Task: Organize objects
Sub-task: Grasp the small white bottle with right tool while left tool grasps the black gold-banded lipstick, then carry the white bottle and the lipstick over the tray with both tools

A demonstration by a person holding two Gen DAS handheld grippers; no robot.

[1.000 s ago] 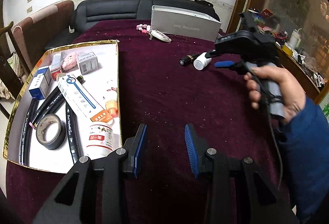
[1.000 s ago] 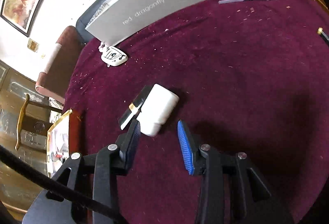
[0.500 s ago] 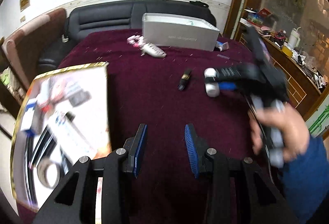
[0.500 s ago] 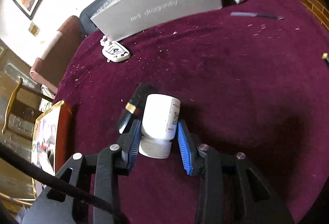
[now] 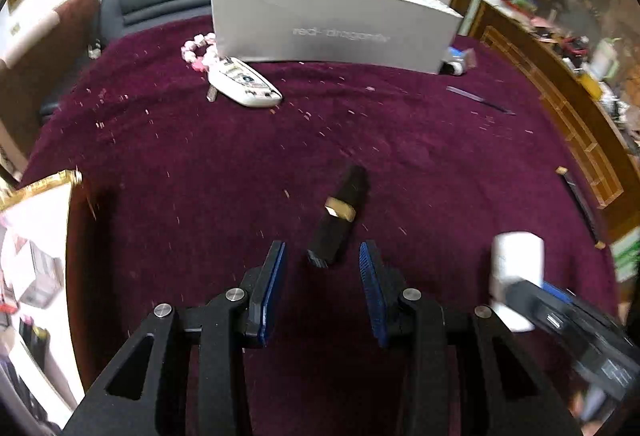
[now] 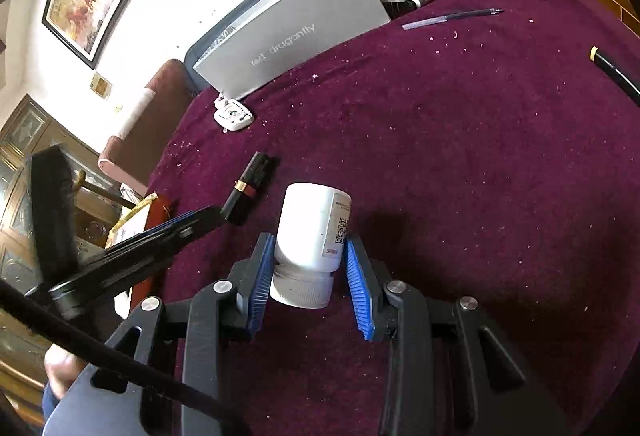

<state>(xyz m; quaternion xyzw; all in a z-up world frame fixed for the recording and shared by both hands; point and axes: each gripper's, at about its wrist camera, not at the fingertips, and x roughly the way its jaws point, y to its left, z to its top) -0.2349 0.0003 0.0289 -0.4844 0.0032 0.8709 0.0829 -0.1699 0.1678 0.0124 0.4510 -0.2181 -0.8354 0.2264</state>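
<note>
My right gripper [image 6: 308,264] is shut on a white pill bottle [image 6: 314,236] and holds it above the maroon cloth; the bottle also shows at the right of the left wrist view [image 5: 516,268]. My left gripper [image 5: 322,276] is open, its blue pads on either side of the near end of a black lipstick with a gold band [image 5: 338,213]. The lipstick lies on the cloth and also shows in the right wrist view [image 6: 248,187]. The gold-rimmed tray [image 5: 36,195] with sorted items is at the left edge.
A grey box [image 5: 332,31] stands at the back of the table, with a white key fob [image 5: 244,85] and pink beads [image 5: 198,47] in front of it. A pen [image 6: 452,19] and a black marker [image 6: 614,73] lie at the right. A sofa is behind.
My right gripper closed on the white bottle and lifted it off the cloth. My left gripper moved forward and right from the tray to the lipstick.
</note>
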